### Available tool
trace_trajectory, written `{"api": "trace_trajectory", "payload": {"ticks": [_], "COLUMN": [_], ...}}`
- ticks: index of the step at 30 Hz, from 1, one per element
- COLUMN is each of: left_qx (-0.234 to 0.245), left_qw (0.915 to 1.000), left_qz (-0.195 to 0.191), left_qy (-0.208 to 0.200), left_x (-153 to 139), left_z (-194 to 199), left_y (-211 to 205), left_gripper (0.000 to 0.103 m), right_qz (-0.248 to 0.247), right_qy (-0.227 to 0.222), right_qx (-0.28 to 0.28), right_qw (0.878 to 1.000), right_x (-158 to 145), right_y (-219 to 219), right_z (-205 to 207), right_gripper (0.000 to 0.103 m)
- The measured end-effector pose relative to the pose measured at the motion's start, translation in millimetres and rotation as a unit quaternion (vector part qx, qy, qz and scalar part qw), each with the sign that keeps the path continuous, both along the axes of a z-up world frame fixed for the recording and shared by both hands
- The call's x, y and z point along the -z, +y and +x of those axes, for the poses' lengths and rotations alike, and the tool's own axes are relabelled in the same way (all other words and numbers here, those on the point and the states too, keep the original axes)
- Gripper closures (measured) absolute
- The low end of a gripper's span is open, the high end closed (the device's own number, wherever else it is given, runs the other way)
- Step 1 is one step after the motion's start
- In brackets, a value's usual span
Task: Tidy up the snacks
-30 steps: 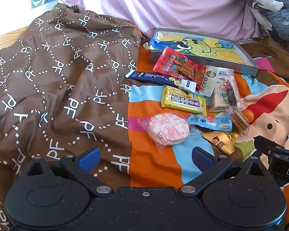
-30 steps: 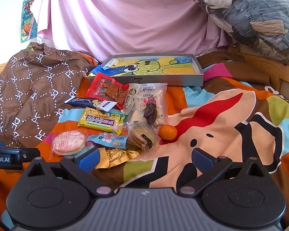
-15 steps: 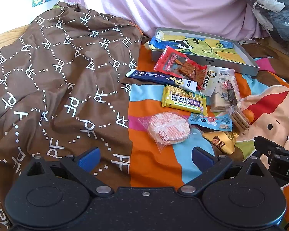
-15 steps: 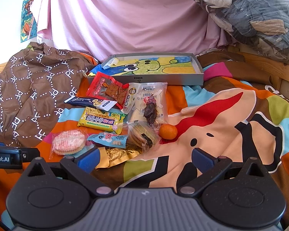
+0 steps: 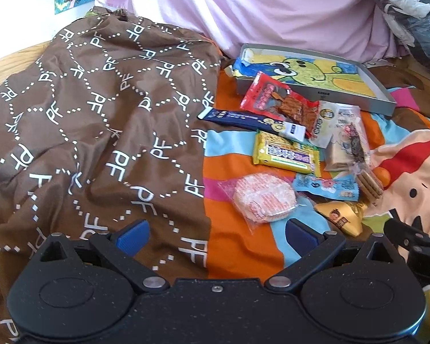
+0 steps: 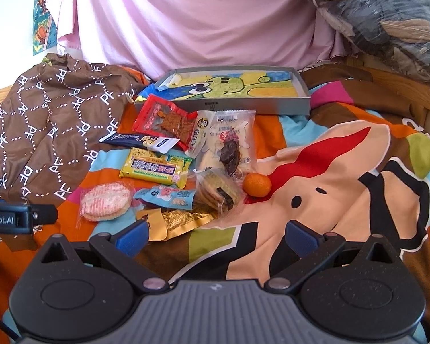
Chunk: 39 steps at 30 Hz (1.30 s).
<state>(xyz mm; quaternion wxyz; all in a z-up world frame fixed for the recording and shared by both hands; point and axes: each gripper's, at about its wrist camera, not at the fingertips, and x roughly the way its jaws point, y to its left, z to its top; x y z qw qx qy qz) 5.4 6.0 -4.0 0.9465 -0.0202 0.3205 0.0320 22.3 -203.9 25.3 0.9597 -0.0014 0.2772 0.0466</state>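
Both my grippers hover empty over the bed: left gripper point(image 5: 216, 233) spread wide, right gripper point(image 6: 216, 233) spread wide too. Snacks lie clustered on the colourful cartoon bedsheet point(image 6: 315, 177), just in front of the shallow grey cardboard tray with a green cartoon print point(image 6: 232, 86). Round pink-white rice cracker in clear wrap point(image 5: 263, 197) sits nearest my left gripper; yellow rectangular snack bar point(image 5: 285, 153) behind it. Small orange mandarin point(image 6: 256, 184) at the cluster's right edge. Brown patterned quilt point(image 5: 100, 114) left.
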Motion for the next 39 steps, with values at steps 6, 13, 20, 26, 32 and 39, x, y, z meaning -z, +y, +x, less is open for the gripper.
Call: {"api": "trace_trajectory", "payload": {"ticks": [6, 13, 20, 26, 32, 39], "left_qx": [-0.003, 0.013, 0.050, 0.089, 0.136, 0.184], "left_qw": [0.9999, 0.9995, 0.9975, 0.9938, 0.9870, 0.9786], "left_qz": [0.004, 0.007, 0.028, 0.034, 0.052, 0.057], "left_qy": [0.011, 0.028, 0.041, 0.058, 0.068, 0.073], "left_x": [-2, -5, -11, -9, -4, 4], "left_z": [7, 22, 42, 59, 76, 97], "left_y": [4, 8, 7, 6, 5, -1], "left_gripper": [0.002, 0.002, 0.002, 0.002, 0.002, 0.002], "right_qz": [-0.009, -0.010, -0.022, 0.014, 0.062, 0.079], "right_qy": [0.009, 0.015, 0.054, 0.102, 0.142, 0.140], "right_qx": [-0.025, -0.084, -0.160, -0.192, -0.189, -0.191], "right_qw": [1.000, 0.996, 0.985, 0.976, 0.970, 0.968], "right_x": [0, -5, -5, 2, 8, 16], "right_y": [4, 5, 7, 2, -8, -9], "right_z": [6, 20, 42, 60, 69, 80], "right_gripper": [0.000, 0.000, 0.000, 0.000, 0.000, 0.000]}}
